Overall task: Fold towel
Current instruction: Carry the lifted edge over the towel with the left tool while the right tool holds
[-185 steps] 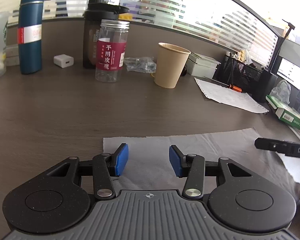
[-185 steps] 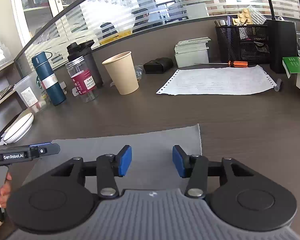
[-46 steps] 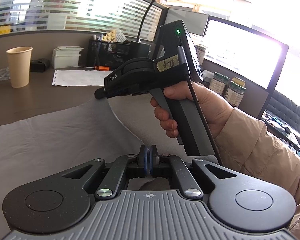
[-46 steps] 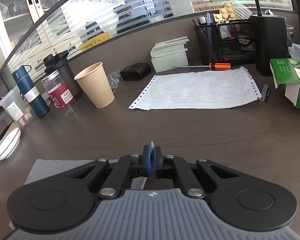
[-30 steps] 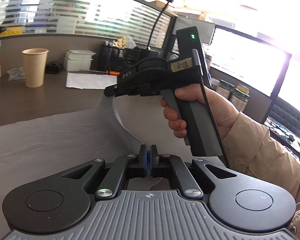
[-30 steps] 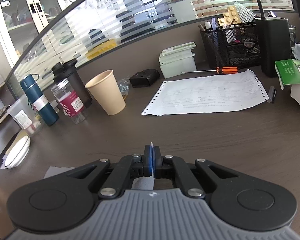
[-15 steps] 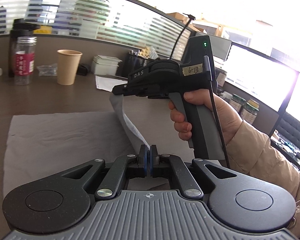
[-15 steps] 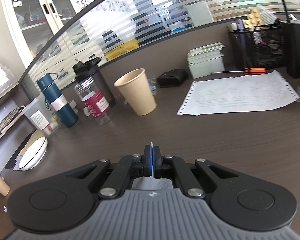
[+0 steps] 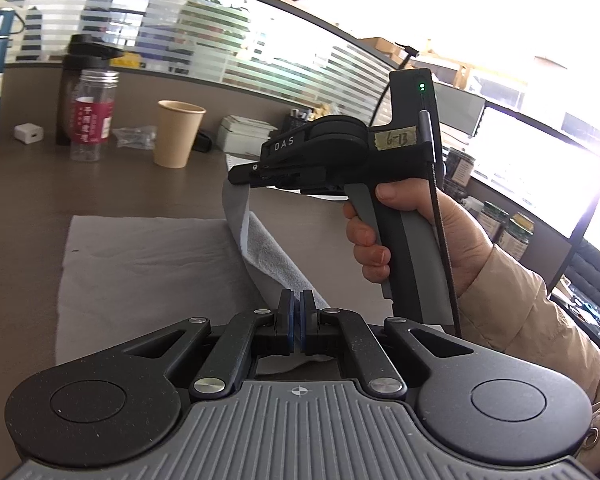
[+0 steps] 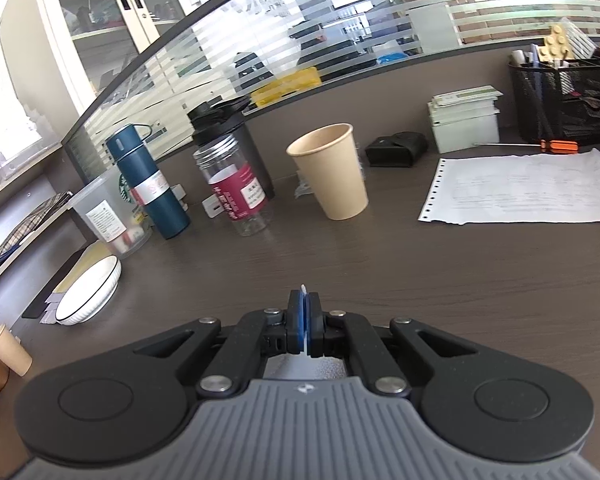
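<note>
Your left gripper (image 9: 299,322) and right gripper (image 10: 304,330) both stay pinched on the towel (image 9: 148,264); its lifted edge, mid-frame, has swung further leftward — fold underway.

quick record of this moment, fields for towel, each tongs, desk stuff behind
towel: grey towel, right edge lifted off the desk, the rest flat
left tongs: left tongs shut on the towel's near lifted corner
right tongs: right tongs shut on the far lifted corner; hand holds its handle
behind: paper cup, red-label jar, blue flask, printed sheet
</note>
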### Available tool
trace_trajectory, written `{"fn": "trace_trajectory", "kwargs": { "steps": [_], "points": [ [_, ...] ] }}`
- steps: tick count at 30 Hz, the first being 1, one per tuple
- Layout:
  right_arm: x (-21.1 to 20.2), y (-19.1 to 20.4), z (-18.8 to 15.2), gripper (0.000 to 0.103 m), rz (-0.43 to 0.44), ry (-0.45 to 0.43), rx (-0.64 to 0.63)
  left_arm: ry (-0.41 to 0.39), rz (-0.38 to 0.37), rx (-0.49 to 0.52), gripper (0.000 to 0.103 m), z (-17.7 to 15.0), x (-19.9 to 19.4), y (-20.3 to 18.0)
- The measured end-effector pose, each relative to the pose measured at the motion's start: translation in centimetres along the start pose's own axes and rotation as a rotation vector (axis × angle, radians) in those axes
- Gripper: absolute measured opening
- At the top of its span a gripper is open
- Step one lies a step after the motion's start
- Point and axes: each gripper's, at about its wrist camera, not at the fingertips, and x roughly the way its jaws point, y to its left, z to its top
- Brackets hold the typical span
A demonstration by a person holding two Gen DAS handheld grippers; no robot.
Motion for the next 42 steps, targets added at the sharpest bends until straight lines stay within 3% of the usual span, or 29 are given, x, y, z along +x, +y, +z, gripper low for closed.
{"fn": "trace_trajectory", "kwargs": {
  "steps": [21, 42],
  "points": [
    [3.4, 4.4, 0.1, 0.003, 0.099, 0.048, -0.064, -0.025, 0.104, -0.071, 0.004, -1.2, -3.7, 2.7],
    [6.0, 9.0, -1.5, 0.003, 0.12, 0.088, -0.127, -0.04, 0.155, -0.125, 0.004, -2.0, -5.8, 5.0]
  ]
}}
